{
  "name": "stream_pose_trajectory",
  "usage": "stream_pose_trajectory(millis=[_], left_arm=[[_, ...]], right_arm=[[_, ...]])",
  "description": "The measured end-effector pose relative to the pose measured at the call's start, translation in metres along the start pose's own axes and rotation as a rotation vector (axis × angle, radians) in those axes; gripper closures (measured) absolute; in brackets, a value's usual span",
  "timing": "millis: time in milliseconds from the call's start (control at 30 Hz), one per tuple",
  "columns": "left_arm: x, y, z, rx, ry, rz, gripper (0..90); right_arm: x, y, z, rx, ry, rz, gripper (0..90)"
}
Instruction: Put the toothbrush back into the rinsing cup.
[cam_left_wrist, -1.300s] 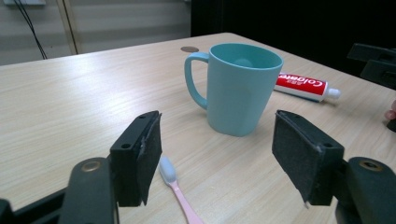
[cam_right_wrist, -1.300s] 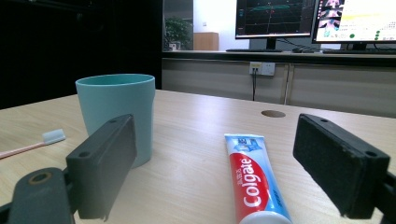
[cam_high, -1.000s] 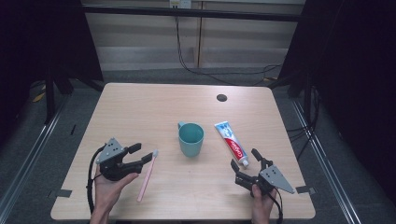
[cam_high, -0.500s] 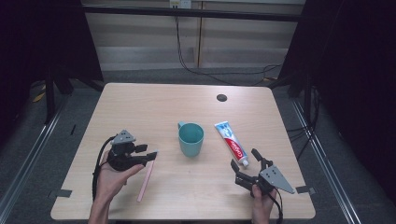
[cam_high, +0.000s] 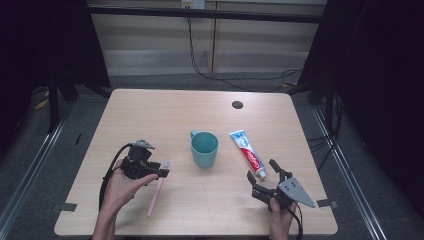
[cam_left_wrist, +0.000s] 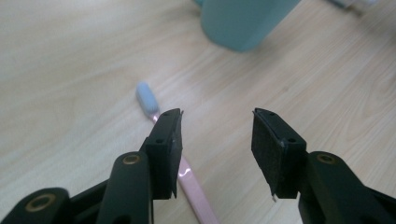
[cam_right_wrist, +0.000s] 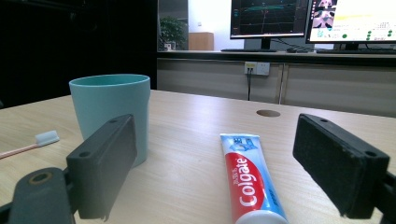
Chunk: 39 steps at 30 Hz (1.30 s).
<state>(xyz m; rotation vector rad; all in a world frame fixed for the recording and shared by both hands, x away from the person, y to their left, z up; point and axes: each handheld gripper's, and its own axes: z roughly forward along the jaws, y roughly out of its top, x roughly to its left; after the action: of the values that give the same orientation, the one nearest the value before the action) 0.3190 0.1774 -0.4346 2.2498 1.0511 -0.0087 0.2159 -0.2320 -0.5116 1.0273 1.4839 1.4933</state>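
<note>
We hold the left gripper (cam_left_wrist: 217, 154) over the toothbrush (cam_left_wrist: 187, 179), jaws apart and just closing, gripping nothing; the right gripper (cam_right_wrist: 229, 172) stands wide open.

Bare table (cam_high: 150, 115) surrounds the toothbrush (cam_high: 156, 192); only the cup (cam_high: 204, 149) stands near.

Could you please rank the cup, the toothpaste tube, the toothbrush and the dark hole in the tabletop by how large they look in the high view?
1. Cup, bulkiest.
2. Toothpaste tube and toothbrush: the tube is wider, the brush looks slightly longer though partly hidden; too close to rank.
3. Hole, smallest.
</note>
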Motion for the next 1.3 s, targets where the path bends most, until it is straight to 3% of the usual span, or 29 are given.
stream_pose_trajectory(millis=[133,233,300,367,433,533,633,833,1300], left_arm=[[0.007,-0.001,0.005,0.076,-0.031,-0.044,55.0],[0.011,-0.003,0.01,0.146,0.025,-0.08,60.8],[0.015,-0.003,0.013,0.176,0.023,-0.101,62.9],[0.017,-0.002,0.015,0.219,0.014,-0.096,64.0],[0.015,-0.001,0.016,0.22,0.023,-0.101,67.0],[0.012,-0.003,0.017,0.252,0.031,-0.072,71.3],[0.01,-0.005,0.022,0.287,0.027,-0.07,71.9],[0.005,-0.004,0.027,0.328,0.071,-0.065,71.5],[0.001,-0.003,0.037,0.366,0.082,-0.048,71.4]], right_arm=[[0.0,0.0,0.0,0.0,0.0,0.0,13.0],[0.0,0.0,0.0,0.0,0.0,0.0,13.0],[0.0,0.0,0.0,0.0,-0.001,0.0,12.9],[0.0,0.0,0.0,0.0,-0.001,0.0,12.9],[0.0,0.0,0.0,0.0,-0.001,0.0,12.9],[0.0,0.0,0.0,0.0,-0.001,0.0,12.9],[0.0,0.0,0.0,-0.001,0.0,0.0,13.0],[0.0,0.0,0.0,0.0,-0.001,0.0,13.0],[0.0,0.0,0.0,0.0,-0.001,0.001,13.0]])
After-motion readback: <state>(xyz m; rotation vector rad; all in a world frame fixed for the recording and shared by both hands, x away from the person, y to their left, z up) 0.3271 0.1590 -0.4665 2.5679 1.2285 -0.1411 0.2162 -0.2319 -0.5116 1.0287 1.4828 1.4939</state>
